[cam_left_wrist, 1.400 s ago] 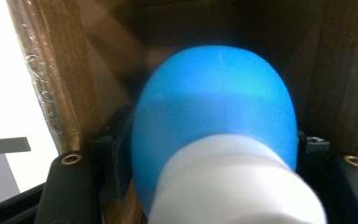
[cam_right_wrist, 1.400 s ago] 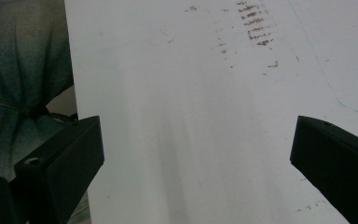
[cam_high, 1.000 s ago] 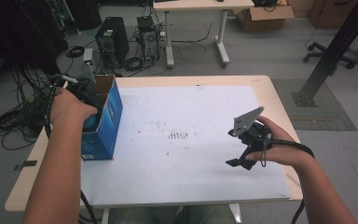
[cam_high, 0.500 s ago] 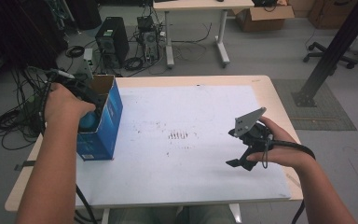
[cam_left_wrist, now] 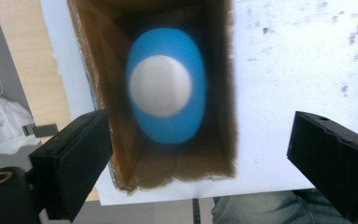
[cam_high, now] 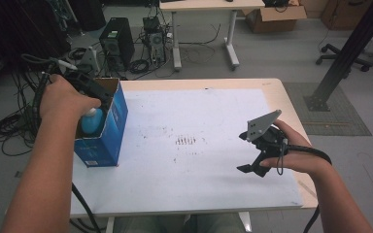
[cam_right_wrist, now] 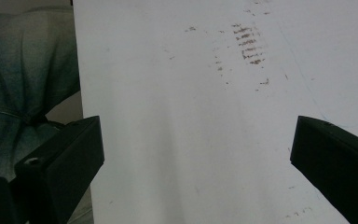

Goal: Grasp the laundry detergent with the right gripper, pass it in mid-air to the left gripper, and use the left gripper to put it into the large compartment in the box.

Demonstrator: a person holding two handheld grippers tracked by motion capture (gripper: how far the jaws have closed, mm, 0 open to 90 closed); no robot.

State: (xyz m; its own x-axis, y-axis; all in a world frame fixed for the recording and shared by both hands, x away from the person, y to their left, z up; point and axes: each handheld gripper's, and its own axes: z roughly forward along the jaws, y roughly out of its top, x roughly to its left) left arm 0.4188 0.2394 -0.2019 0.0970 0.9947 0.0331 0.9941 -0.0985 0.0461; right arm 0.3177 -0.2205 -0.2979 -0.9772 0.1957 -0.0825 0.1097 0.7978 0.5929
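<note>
Left gripper (cam_left_wrist: 186,154), jaws just spread with nothing between them, is hanging over the blue bottle (cam_left_wrist: 166,86) we are seeing upright in the open cardboard box (cam_high: 108,131). We are judging a jaw could catch the box wall on withdrawal, tipping it. Right gripper (cam_right_wrist: 191,158) is resting spread and empty over the white sheet (cam_right_wrist: 191,93).

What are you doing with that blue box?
A person holds a gripper in each hand at a white table. The left gripper is above an open blue box with a blue bottle, white cap up, standing inside. Its jaws have just been opening and are wide apart, with nothing between them, so the bottle looks just dropped in. The right gripper is open too, held low over the table, holding nothing.
</note>
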